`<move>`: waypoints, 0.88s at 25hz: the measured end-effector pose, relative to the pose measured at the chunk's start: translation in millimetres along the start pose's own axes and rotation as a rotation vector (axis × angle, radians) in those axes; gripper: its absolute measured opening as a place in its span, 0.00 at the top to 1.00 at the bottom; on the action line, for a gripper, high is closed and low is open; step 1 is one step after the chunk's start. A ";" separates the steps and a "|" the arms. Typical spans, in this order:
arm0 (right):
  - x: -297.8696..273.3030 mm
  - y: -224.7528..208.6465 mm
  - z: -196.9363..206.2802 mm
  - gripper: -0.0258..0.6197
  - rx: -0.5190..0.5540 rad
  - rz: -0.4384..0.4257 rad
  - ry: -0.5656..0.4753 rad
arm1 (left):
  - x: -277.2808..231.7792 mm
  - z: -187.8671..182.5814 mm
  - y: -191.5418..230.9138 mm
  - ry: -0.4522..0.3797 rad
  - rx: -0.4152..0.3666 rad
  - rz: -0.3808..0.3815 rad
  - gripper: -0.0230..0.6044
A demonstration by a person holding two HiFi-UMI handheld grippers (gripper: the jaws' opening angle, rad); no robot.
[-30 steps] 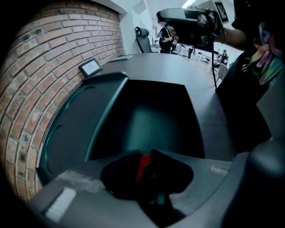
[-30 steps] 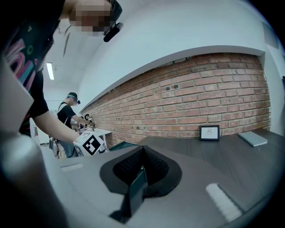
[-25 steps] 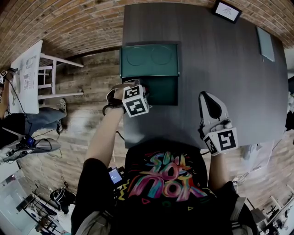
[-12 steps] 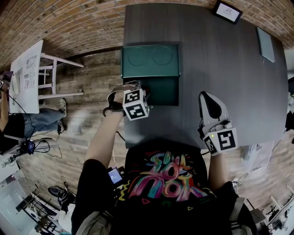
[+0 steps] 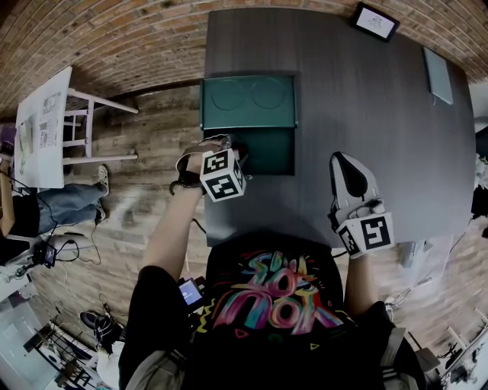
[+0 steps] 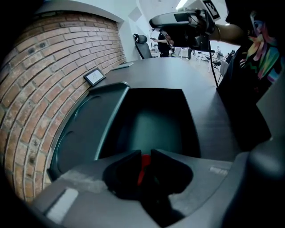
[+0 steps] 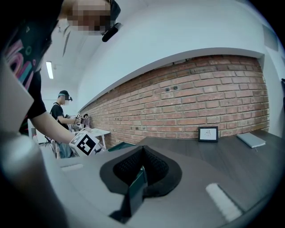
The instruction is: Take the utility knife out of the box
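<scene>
Utility knife [image 6: 141, 165], red, is clamped between my left fingers [image 6: 121, 173] at the edge of the green box [image 5: 274, 150] on the desk [image 5: 366, 107]. My right fingers [image 7: 128, 168] are pressed together.

no legible text anywhere

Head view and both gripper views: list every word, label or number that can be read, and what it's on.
None reads clearly.
Black T-shirt: multicoloured stylised lettering, not legible.
Small black-framed sign on the dark grey table: too small.
Papers on the white side table: print blurred.
Black-and-white marker cubes: patterns only, no words.
</scene>
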State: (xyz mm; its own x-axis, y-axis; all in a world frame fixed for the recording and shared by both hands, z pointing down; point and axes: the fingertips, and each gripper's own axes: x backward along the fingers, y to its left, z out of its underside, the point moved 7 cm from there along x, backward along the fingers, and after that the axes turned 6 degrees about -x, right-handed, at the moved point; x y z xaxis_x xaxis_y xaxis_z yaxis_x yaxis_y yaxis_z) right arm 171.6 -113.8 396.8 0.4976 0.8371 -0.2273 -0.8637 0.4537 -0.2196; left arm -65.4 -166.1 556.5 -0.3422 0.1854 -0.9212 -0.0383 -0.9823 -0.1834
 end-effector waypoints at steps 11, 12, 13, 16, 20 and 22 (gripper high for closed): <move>4.8 3.7 -4.0 0.96 0.006 -0.007 -0.011 | 24.4 -10.8 5.4 -0.072 0.045 -0.081 0.85; 5.8 3.7 -4.4 0.96 0.009 -0.008 -0.015 | 27.4 -12.1 5.8 -0.081 0.050 -0.091 0.85; 6.6 3.6 -4.6 0.96 0.012 -0.010 -0.018 | 30.5 -13.4 6.5 -0.090 0.055 -0.102 0.85; 9.5 4.4 -6.1 0.96 0.019 -0.013 -0.025 | 40.8 -19.0 8.2 -0.119 0.066 -0.140 0.85; 14.4 7.5 -10.2 0.96 0.028 -0.014 -0.039 | 58.3 -29.4 9.7 -0.174 0.084 -0.195 0.85; 16.8 9.0 -12.4 0.96 0.033 -0.017 -0.047 | 68.0 -35.1 10.5 -0.206 0.097 -0.221 0.85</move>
State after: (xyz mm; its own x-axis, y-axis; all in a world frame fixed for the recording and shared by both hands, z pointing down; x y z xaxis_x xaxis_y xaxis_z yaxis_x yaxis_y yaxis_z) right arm 173.1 -99.4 379.2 0.5085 0.8424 -0.1784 -0.8577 0.4773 -0.1913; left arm -56.1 -162.9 479.9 -0.4980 0.3952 -0.7719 -0.2195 -0.9186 -0.3287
